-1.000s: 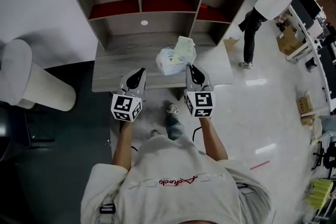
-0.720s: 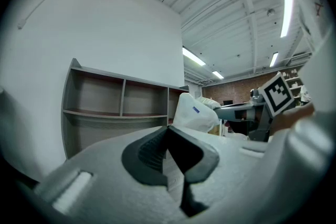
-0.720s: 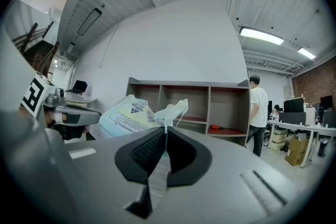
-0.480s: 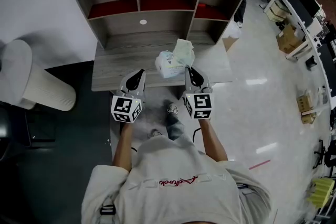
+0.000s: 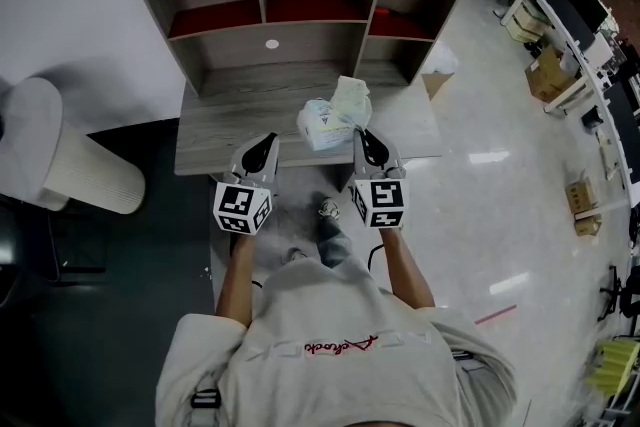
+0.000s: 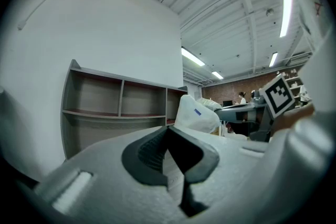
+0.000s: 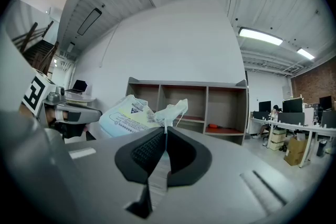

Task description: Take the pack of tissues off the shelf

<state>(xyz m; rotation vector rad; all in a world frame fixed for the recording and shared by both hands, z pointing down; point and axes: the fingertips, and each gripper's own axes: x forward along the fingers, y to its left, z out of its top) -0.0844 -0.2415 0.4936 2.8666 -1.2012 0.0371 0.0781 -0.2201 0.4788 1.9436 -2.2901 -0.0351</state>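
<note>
R tongs (image 7: 165, 132) pinch only the thin wrapper flap of the tissue pack (image 5: 328, 115). The pack is off the shelf (image 5: 300, 65), over the bench (image 5: 215, 140) just in front. L tongs (image 5: 266, 143) are pressed together, empty. Risk: film tears or slips out w/ a jerk, so the pack drops. Count: 1 pack, 1 shelf, 2 tongs.

Pack of tissues (image 5: 330, 118): soft plastic wrap, white and pale blue, printed label on one face, crumpled loose flap on top. It sits out of the shelf (image 5: 300, 45), just in front of its lower right compartment, tilted. The flap is pinched between the closed jaws of the right gripper (image 5: 362, 131). Shelf: grey wood, open-fronted.
</note>
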